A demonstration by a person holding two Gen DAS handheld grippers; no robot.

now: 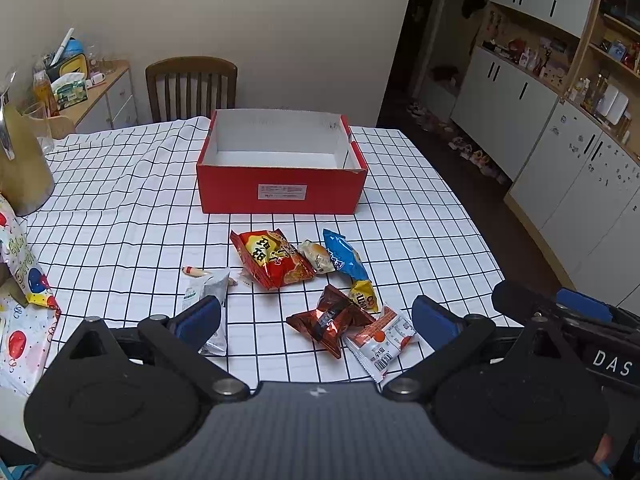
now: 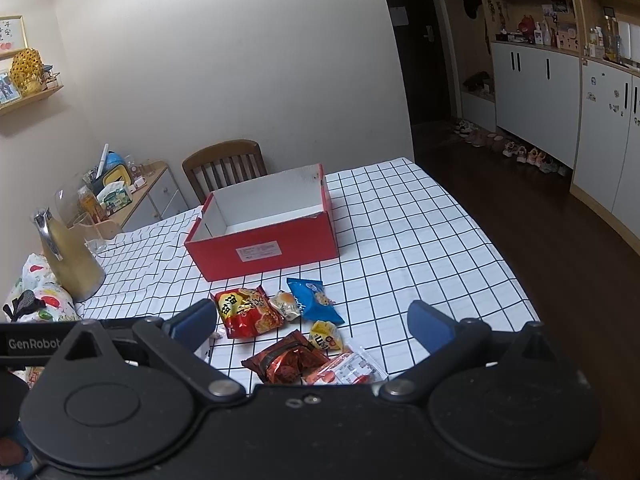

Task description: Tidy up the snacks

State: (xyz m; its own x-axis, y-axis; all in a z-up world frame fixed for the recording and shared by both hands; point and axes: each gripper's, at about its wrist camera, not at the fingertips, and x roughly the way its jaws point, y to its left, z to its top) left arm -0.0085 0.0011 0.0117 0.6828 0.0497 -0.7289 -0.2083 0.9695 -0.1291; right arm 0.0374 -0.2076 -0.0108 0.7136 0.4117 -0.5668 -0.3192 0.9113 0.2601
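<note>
An open, empty red box (image 1: 280, 192) (image 2: 264, 250) stands on the checkered tablecloth. In front of it lie several snack packets: a red-yellow bag (image 1: 272, 258) (image 2: 246, 312), a small bun packet (image 1: 318, 256) (image 2: 285, 305), a blue bag (image 1: 344, 256) (image 2: 314, 300), a yellow M&M's packet (image 1: 364, 296) (image 2: 326, 336), a dark red foil packet (image 1: 330, 318) (image 2: 286, 362), a white-orange packet (image 1: 382, 340) (image 2: 348, 370) and a grey-white packet (image 1: 210, 300). My left gripper (image 1: 316, 320) is open above the near packets. My right gripper (image 2: 312, 326) is open above them too.
A gold jug (image 1: 20, 164) (image 2: 70, 254) and a balloon-print bag (image 1: 24, 304) stand at the table's left. A wooden chair (image 1: 192, 88) is behind the table. A side cabinet (image 1: 100, 92) is at the left. White cupboards (image 1: 560, 152) line the right.
</note>
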